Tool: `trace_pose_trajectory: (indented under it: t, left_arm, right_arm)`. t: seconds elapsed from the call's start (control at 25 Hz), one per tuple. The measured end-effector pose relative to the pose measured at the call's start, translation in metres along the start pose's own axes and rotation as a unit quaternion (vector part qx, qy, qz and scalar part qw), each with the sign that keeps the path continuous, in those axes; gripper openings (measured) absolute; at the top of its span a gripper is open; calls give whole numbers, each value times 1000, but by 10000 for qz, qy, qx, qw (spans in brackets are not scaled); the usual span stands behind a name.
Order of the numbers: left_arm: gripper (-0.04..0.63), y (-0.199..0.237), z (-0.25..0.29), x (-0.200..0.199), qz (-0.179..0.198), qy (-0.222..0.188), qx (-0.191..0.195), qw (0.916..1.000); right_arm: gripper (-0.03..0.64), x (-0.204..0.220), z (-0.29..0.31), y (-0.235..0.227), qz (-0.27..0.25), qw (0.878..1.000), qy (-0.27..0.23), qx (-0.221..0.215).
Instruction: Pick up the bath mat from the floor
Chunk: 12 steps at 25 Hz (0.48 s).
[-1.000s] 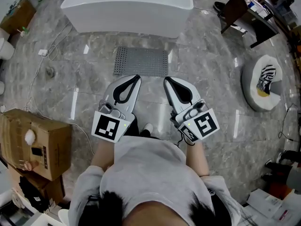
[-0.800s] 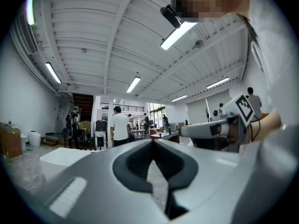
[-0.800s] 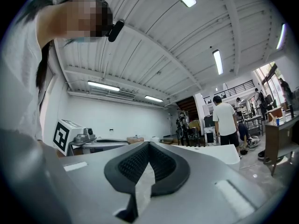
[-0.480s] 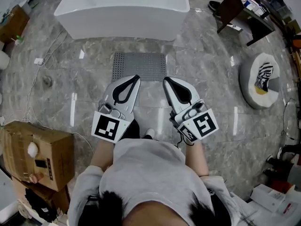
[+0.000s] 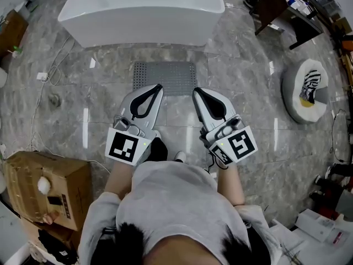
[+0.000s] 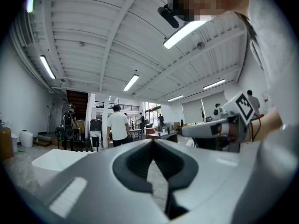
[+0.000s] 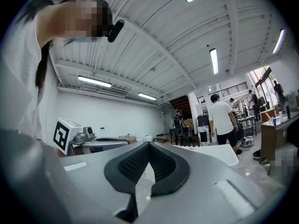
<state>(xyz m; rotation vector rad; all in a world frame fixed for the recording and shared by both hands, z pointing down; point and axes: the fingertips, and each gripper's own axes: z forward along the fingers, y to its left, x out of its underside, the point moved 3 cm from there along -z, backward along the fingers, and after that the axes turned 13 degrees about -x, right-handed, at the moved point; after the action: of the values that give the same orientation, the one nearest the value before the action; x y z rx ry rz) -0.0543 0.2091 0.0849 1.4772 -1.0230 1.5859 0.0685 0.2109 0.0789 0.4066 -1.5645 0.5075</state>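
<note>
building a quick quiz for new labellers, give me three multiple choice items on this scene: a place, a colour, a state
1. Where is the bath mat?
A. on the floor in front of the white tub
B. inside the tub
C. hanging from the jaws

2. What colour is the mat?
A. red
B. grey
C. yellow

3. How do the jaws of both grippers stand?
A. wide apart
B. shut on the mat
C. shut, with nothing between them

Answers:
1. A, it lies flat on the floor just short of the tub.
2. B, it is a dotted grey.
3. C, the left gripper and right gripper show tips together, empty.
</note>
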Motion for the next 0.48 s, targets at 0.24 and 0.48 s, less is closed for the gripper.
trace_pose_trajectory:
  t: [0.24,0.48]
  left_arm:
    - [0,32,14,8,-21,30,92,10000]
    - [0,56,23,10,-13,-2,173,9998]
  right_arm:
    - [0,3,32,-9,-7,9999,31,115]
    - [0,5,53,-13,23,9998,29,208]
